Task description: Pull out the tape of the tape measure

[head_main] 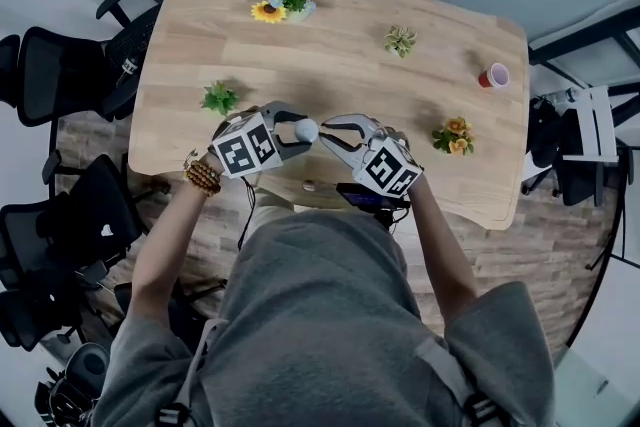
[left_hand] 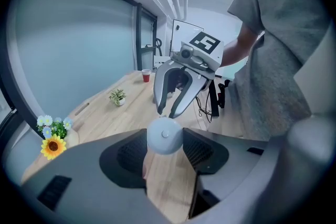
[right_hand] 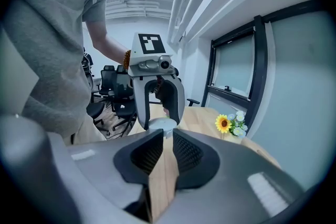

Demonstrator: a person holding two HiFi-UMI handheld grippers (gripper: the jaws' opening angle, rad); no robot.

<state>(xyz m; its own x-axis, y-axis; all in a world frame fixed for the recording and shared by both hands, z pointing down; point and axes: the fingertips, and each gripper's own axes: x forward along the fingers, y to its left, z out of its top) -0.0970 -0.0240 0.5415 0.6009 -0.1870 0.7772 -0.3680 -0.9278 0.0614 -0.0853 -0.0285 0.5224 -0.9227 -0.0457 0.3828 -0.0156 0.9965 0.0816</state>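
Note:
A small round white tape measure (head_main: pixel 306 129) (left_hand: pixel 165 135) hangs above the near edge of the wooden table (head_main: pixel 330 75). My left gripper (head_main: pixel 297 128) (left_hand: pixel 165 140) is shut on it, one pad on each side. From the right, my right gripper (head_main: pixel 322 129) (left_hand: pixel 166 114) points at the left one. In the right gripper view, the right gripper (right_hand: pixel 166 135) has its jaws drawn close with a thin gap, and its tips sit at the rim of the tape measure (right_hand: pixel 160 124). No pulled-out tape shows, and I cannot make out whether a tab lies between those tips.
On the table stand a sunflower bunch (head_main: pixel 281 3), two small green plants (head_main: pixel 218 98) (head_main: pixel 400 40), a red cup (head_main: pixel 494 75) and orange flowers (head_main: pixel 454 136). A dark device (head_main: pixel 365 198) lies at the near edge. Office chairs (head_main: pixel 60 75) stand at the left.

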